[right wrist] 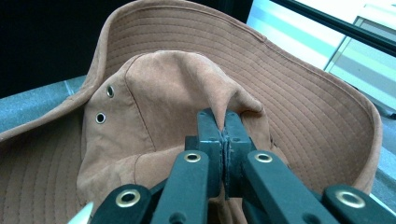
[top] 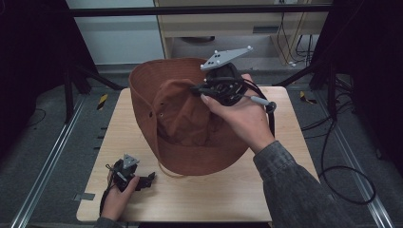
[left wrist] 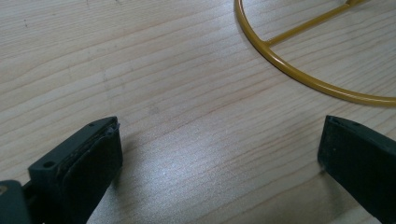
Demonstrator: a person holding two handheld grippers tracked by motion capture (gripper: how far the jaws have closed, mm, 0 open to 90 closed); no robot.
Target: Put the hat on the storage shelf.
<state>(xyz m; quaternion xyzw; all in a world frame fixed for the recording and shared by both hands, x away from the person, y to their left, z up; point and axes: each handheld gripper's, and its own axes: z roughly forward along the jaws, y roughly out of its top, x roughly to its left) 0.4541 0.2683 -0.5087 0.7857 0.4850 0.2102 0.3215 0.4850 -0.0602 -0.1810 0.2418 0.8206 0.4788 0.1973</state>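
A brown hat is tipped up over the middle of the wooden table, its crown facing the person and its wide brim rising toward the far side. The right gripper pinches a fold of the crown, jaws clamped tight. The left gripper rests at the near left corner, jaws spread wide, just beside a thin yellow wire ring lying flat.
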